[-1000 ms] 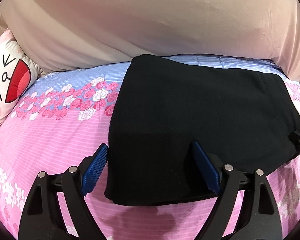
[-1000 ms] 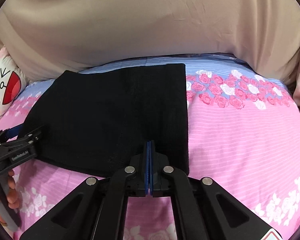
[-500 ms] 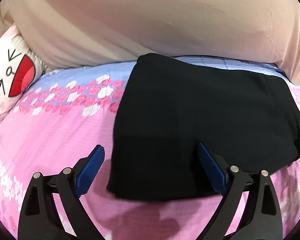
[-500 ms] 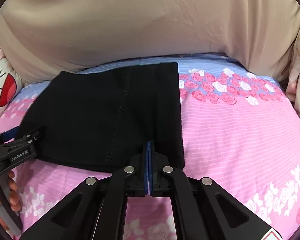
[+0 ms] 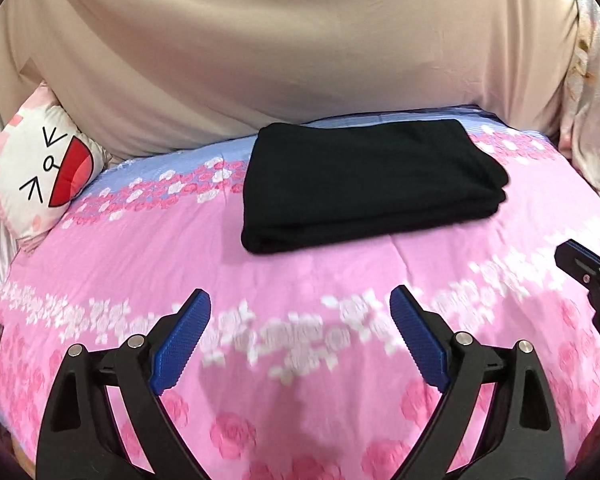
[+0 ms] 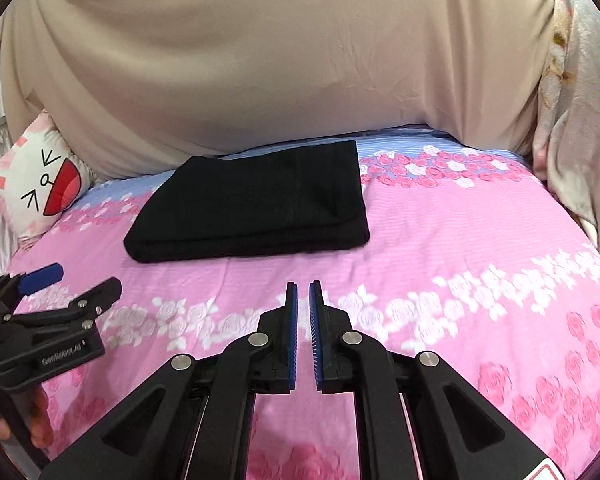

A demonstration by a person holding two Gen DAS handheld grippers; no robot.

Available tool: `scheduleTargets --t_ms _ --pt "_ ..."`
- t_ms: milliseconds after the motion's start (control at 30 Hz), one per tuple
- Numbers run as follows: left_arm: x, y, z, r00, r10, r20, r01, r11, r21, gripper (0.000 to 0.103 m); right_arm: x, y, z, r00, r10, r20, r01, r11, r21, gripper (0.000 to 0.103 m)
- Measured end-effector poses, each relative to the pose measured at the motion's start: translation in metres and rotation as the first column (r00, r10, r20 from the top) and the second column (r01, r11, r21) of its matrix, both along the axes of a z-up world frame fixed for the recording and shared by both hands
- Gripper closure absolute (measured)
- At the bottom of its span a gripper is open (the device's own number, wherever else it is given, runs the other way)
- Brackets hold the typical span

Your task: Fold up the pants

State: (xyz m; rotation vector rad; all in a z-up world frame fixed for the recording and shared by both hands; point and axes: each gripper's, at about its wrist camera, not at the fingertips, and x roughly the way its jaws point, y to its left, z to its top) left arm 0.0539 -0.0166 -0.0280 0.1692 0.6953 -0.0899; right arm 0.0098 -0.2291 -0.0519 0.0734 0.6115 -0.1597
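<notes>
Since the folded pants [image 5: 364, 184] lie mid-frame, long axis left-right, both grippers sit below, empty: left gripper [image 5: 300, 336] wide open, right gripper [image 6: 303, 332] barely parted.

Bed cover: we see a pink cotton sheet printed with bands of white and deep-pink roses [image 5: 300, 264], turning pale blue along its far edge.
Backdrop: we face a wide beige draped cloth [image 6: 284, 60], softly creased, filling the space behind the bed.
Left side: we find a white cartoon-cat cushion with a red open mouth [image 5: 40, 168].
Right side: we note a pale floral fabric [image 6: 580, 120] hanging.
Light: even, indoor.
</notes>
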Motion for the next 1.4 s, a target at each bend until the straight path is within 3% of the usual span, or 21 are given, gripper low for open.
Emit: scheduleTargets --t_ms 167,500,667,800,900,1400 --pt "-0.013 0.005 0.0 1.0 0.0 -0.03 0.0 1.0 -0.015 0.01 -0.015 0.007 -0.002 1.0 -0.001 -0.018 0.001 1.0 -0.016 0.08" --pt "-0.038 0.008 -0.003 0.999 0.008 -0.036 -0.008 1.0 -0.006 0.005 -0.032 0.023 -0.008 0.999 0.012 -0.038 -0.013 0.999 -0.04 0.08" --pt "-0.046 0.01 -0.001 0.999 0.012 -0.037 -0.012 1.0 -0.005 0.005 -0.039 0.029 -0.005 1.0 0.001 -0.029 -0.003 0.999 -0.051 0.067" --pt "-0.05 0.012 -0.001 0.999 0.023 -0.036 -0.023 1.0 -0.008 0.005 -0.044 0.033 -0.002 1.0 -0.001 -0.017 0.0 0.998 -0.063 0.064" --pt "-0.052 0.013 -0.003 0.999 0.037 -0.038 -0.037 0.999 -0.006 0.005 -0.045 0.036 -0.001 1.0 -0.004 -0.01 0.003 0.996 -0.084 0.057" --pt "-0.047 0.012 -0.01 0.998 0.023 -0.061 -0.023 1.0 0.002 0.005 -0.037 0.035 -0.007 0.999 -0.019 -0.027 0.016 0.996 -0.09 0.049"
